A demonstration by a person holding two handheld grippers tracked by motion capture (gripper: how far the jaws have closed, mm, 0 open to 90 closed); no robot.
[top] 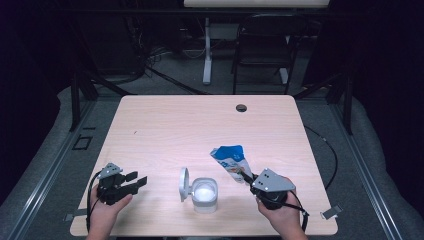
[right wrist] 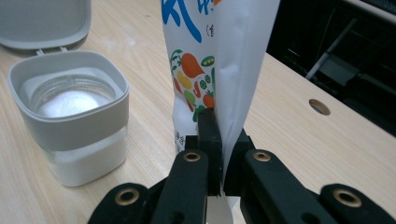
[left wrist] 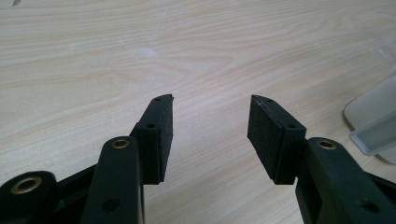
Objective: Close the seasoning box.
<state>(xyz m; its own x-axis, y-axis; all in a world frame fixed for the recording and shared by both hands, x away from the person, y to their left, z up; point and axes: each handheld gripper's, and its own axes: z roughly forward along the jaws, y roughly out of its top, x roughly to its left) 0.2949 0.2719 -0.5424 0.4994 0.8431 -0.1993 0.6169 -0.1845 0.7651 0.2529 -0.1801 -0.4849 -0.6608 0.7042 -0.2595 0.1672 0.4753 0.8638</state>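
- Broadly, the table bears a lidded jar, lid flipped open, white powder inside.
- Just right of it, the pouch slants up and away from the right gripper, whose jaws pinch its lower edge, probably its bottom seam.
- Left gripper: jaws wide, empty, apparently waiting.

The bag is white and blue, with little pictures of carrots and other veggies on it. It is pinched at 1 edge and held up off the table, leaning away from the person. Just beside it on the table stands a small clear jar with a grey rim. Its lid is flipped open, and white powder sits inside.
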